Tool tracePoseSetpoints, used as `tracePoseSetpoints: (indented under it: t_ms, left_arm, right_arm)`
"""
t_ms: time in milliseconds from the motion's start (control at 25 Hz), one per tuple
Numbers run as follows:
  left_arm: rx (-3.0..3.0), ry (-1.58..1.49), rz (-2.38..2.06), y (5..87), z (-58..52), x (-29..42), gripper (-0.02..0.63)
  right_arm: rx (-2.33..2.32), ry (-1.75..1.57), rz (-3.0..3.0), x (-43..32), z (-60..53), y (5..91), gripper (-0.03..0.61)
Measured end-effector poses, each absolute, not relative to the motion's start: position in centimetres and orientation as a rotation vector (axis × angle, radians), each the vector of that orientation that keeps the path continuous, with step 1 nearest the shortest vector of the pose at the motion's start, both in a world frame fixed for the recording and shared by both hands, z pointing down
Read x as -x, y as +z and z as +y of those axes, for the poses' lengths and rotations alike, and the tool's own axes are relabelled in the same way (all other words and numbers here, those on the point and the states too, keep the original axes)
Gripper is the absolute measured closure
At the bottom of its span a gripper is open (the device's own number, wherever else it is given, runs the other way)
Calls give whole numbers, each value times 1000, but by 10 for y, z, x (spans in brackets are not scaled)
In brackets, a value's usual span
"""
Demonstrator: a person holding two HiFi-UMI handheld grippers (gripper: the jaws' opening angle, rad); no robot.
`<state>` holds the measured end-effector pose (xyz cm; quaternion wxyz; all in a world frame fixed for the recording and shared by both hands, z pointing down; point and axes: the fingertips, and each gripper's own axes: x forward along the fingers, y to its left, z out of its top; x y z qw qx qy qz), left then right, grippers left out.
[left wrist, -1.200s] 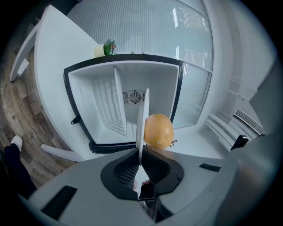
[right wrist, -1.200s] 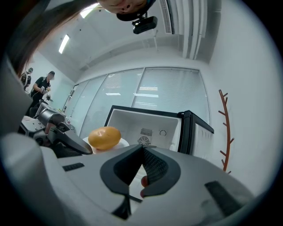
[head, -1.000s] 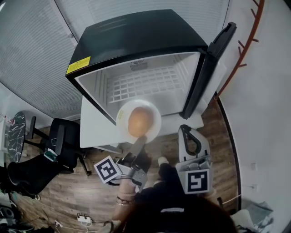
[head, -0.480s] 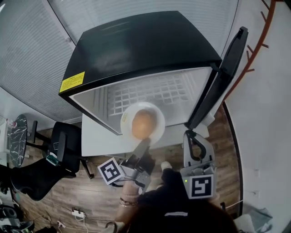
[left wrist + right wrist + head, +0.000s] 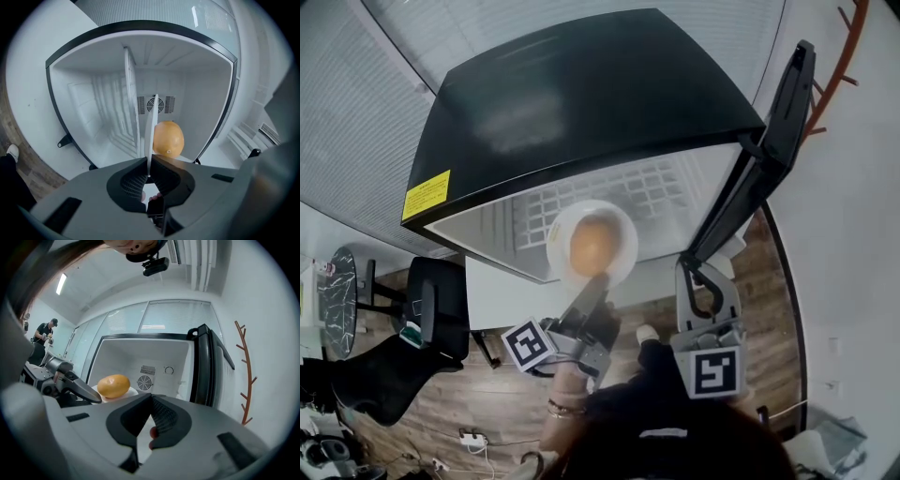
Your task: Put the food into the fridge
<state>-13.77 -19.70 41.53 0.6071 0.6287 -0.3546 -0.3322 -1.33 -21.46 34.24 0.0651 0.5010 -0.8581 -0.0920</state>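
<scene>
The food, a round orange-yellow fruit, lies loose in the middle of a white plate. The plate hangs at the mouth of the fridge, in front of the white cavity and its wire shelf. Whether its far edge is already past the opening I cannot tell. The fridge door stands wide open on the right.

The left gripper has the plate by its near rim. In the left gripper view its jaws are pressed together on the thin white edge of the plate, with the food just beyond them. The right gripper hangs near the door's lower end, apart from the plate. In the right gripper view its jaws are closed tip to tip with nothing between them.

The plate looks stiff, smooth and breakable, so a rim pinch is probably the only workable hold. With a single grip point the load levers on the jaws, and a hard glazed edge could slip or twist. The fruit looks light and firm but round, so I judge it will roll at any tilt. The plate should go in level and slowly and be set flat on the shelf. The free right gripper could steady the right rim.
</scene>
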Motion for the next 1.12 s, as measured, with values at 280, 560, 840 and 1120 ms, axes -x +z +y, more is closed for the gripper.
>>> tracePoseSetpoints:
  t_ms: [280,560,840,1120]
  left_arm:
    - [-1437,-760,-826,420,-215,139,600]
    - [-1413,-762,-825,427,-225,140,600]
    - [-1388,-766,-834,431,-234,142,600]
    - [-1375,-766,-838,432,-241,144,600]
  right_arm:
    - [-1495,-269,-2595,16,-234,346,583]
    - [-1497,-244,-2596,16,-246,351,583]
    - [-1489,-219,-2590,14,-253,357,583]
    - [-1487,-197,-2600,14,-260,359,583]
